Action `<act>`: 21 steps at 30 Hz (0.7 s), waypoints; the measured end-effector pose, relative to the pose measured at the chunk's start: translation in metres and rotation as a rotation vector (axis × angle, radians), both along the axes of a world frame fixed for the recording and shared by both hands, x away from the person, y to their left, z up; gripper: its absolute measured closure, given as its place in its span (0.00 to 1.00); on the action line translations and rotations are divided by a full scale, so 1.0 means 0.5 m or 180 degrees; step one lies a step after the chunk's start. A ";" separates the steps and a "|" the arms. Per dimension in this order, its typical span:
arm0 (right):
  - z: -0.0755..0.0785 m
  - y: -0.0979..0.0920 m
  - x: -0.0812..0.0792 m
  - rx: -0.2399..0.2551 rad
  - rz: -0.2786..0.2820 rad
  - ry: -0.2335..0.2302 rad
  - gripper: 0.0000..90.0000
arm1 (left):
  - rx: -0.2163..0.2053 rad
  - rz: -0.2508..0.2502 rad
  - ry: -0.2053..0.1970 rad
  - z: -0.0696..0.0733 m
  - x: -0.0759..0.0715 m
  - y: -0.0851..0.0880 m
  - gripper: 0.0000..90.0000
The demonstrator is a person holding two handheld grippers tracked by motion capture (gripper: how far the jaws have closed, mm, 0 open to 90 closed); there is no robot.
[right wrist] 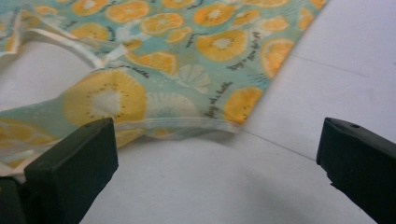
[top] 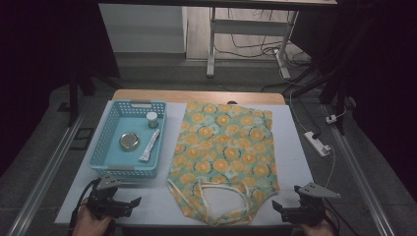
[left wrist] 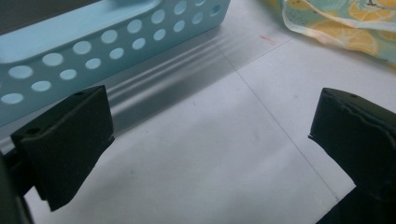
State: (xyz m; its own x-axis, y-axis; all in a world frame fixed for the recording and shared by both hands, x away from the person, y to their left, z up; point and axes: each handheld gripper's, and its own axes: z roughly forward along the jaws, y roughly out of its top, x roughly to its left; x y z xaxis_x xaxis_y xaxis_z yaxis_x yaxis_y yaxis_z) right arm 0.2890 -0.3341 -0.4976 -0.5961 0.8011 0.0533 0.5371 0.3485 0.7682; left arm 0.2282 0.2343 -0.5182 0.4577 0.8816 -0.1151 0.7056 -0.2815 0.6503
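High view: white table (top: 295,162) with a small shirt (top: 223,152) spread flat in the middle, green with orange fruit all over, neck hole at the near edge. Blue basket (top: 101,157) just beside the shirt on its left, not touching. Inside the basket: a round tin (top: 129,141), a little jar (top: 152,119) and a white tube (top: 150,146). Left gripper (top: 129,204) at the near left corner, below the basket, held in a hand (top: 91,221). Right gripper (top: 279,209) at the near right corner, just beside the shirt's bottom corner, held in the other hand (top: 312,228). Both apart from the shirt, both holding nothing.

Left gripper view: left gripper (left wrist: 210,135) with jaws wide apart, bare white table (left wrist: 210,154) between them. Blue basket (left wrist: 116,42) with round holes close ahead on the left. A bit of the shirt (left wrist: 345,23) far up in the right corner.

Right gripper view: right gripper (right wrist: 217,149) with jaws wide apart too, nothing in between but table (right wrist: 224,186). Shirt (right wrist: 154,70) lying just ahead, its hem and corner near the left jaw, not pinched.
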 end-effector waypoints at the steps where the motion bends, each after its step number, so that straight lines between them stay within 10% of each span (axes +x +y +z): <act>1: 0.000 0.000 0.001 0.0001 0.0008 0.0011 0.00 | 0.0016 -0.0009 -0.0002 0.000 0.000 -0.001 0.00; 21: -0.002 0.012 0.008 -0.0058 0.0249 0.0061 0.00 | 0.0019 -0.0072 0.0117 -0.004 0.000 -0.002 0.00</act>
State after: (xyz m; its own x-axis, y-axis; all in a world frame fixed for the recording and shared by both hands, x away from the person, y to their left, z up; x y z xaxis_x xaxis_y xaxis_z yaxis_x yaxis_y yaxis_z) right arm 0.2928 -0.3279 -0.4985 -0.6560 0.7530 0.0510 0.5220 0.4039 0.7512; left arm 0.2281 0.2333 -0.5205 0.4730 0.8718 -0.1270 0.7225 -0.3014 0.6223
